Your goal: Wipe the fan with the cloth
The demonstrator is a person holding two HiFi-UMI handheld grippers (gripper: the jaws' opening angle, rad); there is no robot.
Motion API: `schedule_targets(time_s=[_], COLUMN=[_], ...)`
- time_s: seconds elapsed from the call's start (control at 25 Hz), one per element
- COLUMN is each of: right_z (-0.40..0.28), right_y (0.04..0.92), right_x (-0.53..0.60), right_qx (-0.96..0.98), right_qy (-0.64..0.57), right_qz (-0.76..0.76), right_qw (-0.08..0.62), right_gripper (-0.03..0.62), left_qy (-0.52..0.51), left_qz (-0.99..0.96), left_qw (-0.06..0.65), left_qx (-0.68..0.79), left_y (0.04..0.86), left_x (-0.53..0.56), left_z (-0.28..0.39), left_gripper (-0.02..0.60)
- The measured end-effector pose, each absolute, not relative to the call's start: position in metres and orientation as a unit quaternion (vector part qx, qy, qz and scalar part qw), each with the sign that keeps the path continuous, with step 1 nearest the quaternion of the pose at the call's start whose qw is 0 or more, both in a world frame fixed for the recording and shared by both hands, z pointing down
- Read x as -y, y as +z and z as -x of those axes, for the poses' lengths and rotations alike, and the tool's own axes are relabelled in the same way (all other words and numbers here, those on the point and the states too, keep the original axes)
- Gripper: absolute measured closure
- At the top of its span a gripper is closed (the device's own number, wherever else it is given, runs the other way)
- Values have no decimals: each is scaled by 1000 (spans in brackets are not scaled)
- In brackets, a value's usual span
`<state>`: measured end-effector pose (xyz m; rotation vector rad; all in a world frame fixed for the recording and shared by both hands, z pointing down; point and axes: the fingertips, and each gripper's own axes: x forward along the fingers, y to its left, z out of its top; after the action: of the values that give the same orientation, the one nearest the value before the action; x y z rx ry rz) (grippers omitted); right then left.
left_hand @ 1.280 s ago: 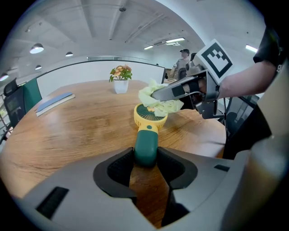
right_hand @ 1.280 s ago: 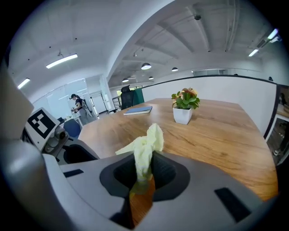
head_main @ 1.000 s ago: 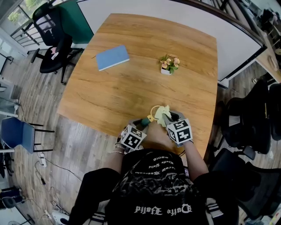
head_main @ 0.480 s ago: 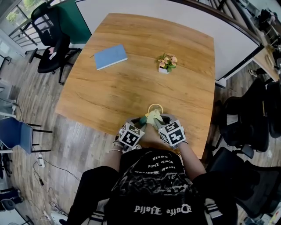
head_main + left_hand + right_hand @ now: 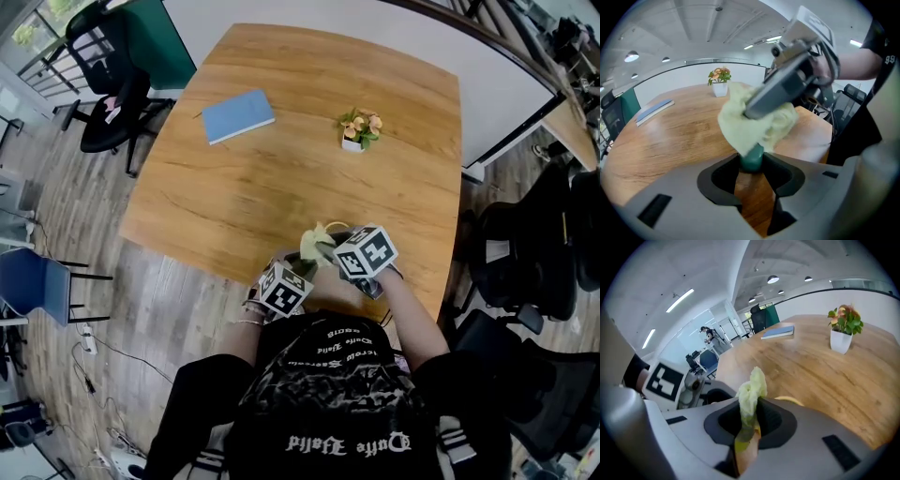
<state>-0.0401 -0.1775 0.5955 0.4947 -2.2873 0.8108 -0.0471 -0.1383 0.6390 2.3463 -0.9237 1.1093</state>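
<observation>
A small hand fan with a green handle [image 5: 751, 158] stands over the near edge of the wooden table [image 5: 281, 178]. My left gripper [image 5: 751, 165] is shut on that handle. A pale yellow-green cloth [image 5: 754, 123] drapes over the fan's head and hides most of it. My right gripper [image 5: 749, 423] is shut on the cloth [image 5: 750, 392], with the fan's yellow rim [image 5: 790, 401] just showing behind its jaws. In the head view the cloth [image 5: 317, 244] bunches between the left gripper [image 5: 302, 267] and the right gripper [image 5: 333, 248], close to the person's body.
A blue notebook [image 5: 234, 115] lies at the table's far left. A small potted plant [image 5: 356, 129] stands far right of centre. Office chairs [image 5: 112, 89] ring the table on the left, and more stand at the right [image 5: 525, 253].
The right gripper has swung leftward across the fan with the cloth. The fan's yellow ring, visible before, is now covered. The left gripper has kept still.
</observation>
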Motion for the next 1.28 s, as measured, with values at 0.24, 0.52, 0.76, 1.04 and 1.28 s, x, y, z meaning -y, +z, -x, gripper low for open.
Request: schedule_targets(time_s=[0.24, 0.52, 0.76, 1.04, 1.28], right_z=[61, 81, 71, 49, 35], right_y=[575, 611, 622, 629, 628], right_x=[193, 180, 183, 195, 206], right_qx=[842, 763, 719, 672, 669], right_qy=[368, 416, 361, 284, 306], right_qz=[-124, -110, -91, -80, -91], right_qw=[374, 483, 587, 679, 671], right_gripper=[534, 534, 534, 536, 536], left_qy=[409, 436, 444, 445, 436], left_qz=[-842, -838, -841, -841, -849], left_qw=[144, 88, 68, 64, 64], left_qx=[321, 316, 302, 300, 292], left_y=[630, 627, 627, 627, 621], left_x=[139, 138, 135, 138, 142], left_z=[45, 56, 46, 43, 36], left_gripper=[399, 400, 402, 402, 402])
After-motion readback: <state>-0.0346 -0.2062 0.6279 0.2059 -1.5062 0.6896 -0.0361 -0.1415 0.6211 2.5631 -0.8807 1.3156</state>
